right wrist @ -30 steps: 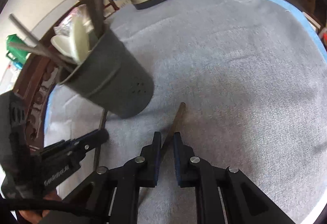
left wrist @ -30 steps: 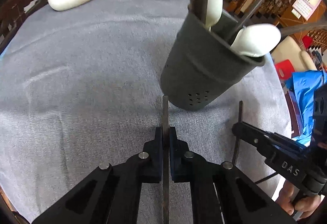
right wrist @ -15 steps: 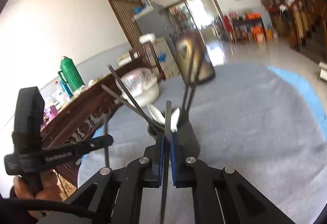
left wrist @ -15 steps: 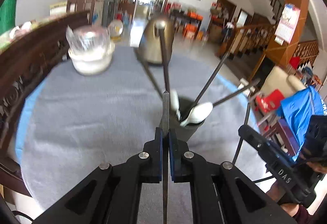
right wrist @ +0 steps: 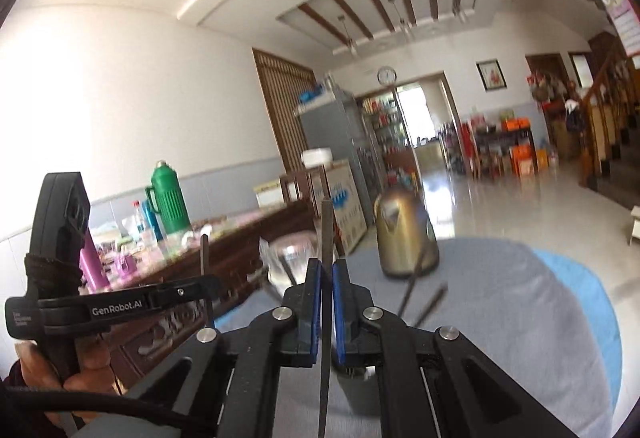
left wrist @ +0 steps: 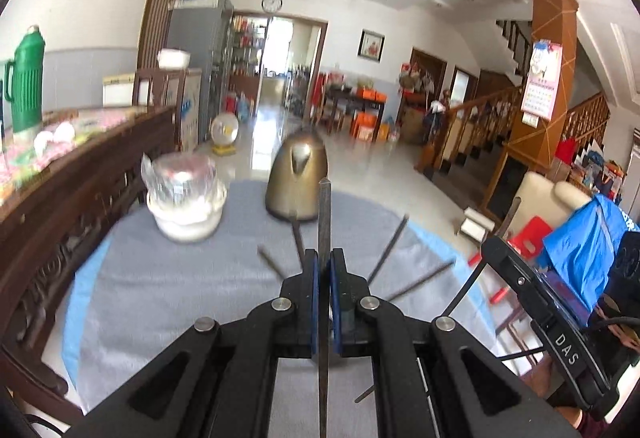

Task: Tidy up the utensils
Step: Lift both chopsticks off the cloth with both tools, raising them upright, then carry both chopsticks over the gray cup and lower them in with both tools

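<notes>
Gripping a dark chopstick (left wrist: pixel 324 222) between nearly closed blue pads (left wrist: pixel 314 302), the left claw (left wrist: pixel 324 278) holds it upright above the grey-clothed worktop (left wrist: pixel 168 290). The right claw (right wrist: pixel 327 286) is closed the same way on a second chopstick (right wrist: pixel 327 234), also upright. Below and just ahead of both claws, more dark sticks (left wrist: pixel 390 250) fan outward; the dark holder (right wrist: pixel 354 386) they stand in shows only in the right wrist view, mostly hidden behind that claw. Farther back on the worktop stand a brass-coloured kettle (left wrist: pixel 298 178) and a wrapped white bowl (left wrist: pixel 186 198), well apart from the claws.
</notes>
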Available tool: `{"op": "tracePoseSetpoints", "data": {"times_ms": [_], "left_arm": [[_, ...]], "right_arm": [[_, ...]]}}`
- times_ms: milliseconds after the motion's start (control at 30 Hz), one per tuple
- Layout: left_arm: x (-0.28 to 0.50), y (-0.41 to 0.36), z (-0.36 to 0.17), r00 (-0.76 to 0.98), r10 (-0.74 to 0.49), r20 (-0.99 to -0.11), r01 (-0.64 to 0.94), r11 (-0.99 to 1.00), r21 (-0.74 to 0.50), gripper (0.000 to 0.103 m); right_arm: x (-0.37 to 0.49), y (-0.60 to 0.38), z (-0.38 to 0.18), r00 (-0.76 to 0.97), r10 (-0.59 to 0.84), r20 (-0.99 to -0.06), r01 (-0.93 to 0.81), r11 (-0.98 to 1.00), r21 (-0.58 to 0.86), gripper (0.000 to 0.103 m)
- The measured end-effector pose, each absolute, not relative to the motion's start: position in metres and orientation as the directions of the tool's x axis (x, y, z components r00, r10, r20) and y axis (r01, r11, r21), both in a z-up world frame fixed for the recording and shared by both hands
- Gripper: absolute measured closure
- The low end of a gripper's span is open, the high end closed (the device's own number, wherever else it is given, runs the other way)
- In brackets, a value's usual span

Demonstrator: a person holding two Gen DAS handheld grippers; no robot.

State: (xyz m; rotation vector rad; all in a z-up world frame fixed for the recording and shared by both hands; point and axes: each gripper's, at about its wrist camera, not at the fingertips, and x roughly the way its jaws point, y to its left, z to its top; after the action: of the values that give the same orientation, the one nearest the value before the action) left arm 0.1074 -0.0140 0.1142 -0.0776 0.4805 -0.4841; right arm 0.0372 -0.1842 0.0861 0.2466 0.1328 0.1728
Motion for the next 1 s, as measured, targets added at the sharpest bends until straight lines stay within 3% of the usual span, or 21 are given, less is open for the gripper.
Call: {"op": "tracePoseSetpoints", "data": {"times_ms": [300,467,700,1000], "left_arm": [[0.124,-0.023,0.146,0.884,-0.418,-0.207,0.384,0.905,-0.184,0.097],[0.136,-0.030,0.150,0.907,-0.401,-0.131,0.370,0.905,-0.210,0.097],[0.156,-0.052,0.132,0.917,-0.379,-0.125,0.351,0.915,-0.198,0.097],[0.178,-0.065,0.094,0.916,-0.351,-0.193,0.313,0.928,-0.202,0.097]], "right_arm": [[0.049,-0.184,0.109,0.998,0.054,0.023,-0.058,0.968,0.244,0.097],[0.058,-0.176,0.109,0.998,0.002,0.056,-0.015,0.974,0.225,0.097],[0.078,-0.160,0.094,1.000,-0.011,0.020,0.007,0.984,0.179,0.097],[0.087,-0.168,0.076,0.999,-0.015,-0.038,0.022,0.982,0.188,0.097]]}}
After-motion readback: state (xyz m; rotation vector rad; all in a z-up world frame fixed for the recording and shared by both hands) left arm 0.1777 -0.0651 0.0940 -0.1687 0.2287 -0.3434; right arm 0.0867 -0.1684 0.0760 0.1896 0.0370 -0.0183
